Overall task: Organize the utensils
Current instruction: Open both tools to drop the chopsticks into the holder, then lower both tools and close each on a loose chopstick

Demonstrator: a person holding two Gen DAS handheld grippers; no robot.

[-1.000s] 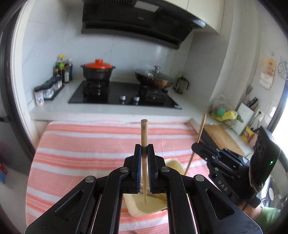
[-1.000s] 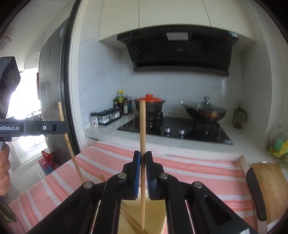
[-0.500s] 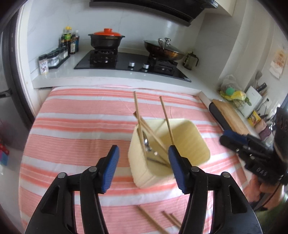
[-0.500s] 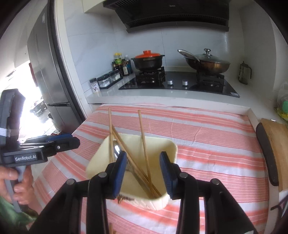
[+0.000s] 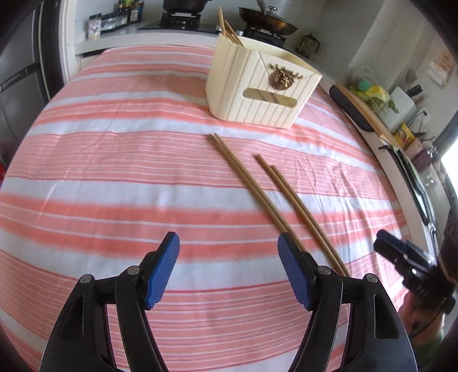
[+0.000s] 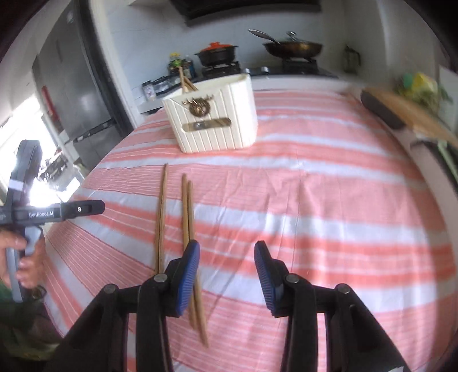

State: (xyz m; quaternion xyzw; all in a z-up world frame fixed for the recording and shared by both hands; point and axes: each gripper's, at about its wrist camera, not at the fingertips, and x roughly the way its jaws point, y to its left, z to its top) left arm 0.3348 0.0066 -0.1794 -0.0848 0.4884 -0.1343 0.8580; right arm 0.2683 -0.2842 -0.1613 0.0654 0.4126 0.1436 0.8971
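Ahead of both spread, empty grippers: left gripper (image 5: 228,269) and right gripper (image 6: 226,274), fingers wide apart, nothing clamped. Beyond the fingertips, cream utensil box (image 5: 262,88) already holding several chopsticks (image 5: 229,27). Between fingers and box, four loose chopsticks (image 6: 186,217) flat on striped cloth (image 5: 114,171). Judged roughly half done; four left.

Both wrist views look low along open blue-padded fingers across the pink-striped tablecloth (image 5: 114,160); both share the cream ribbed box (image 5: 259,85) (image 6: 213,120) near 12 o'clock.
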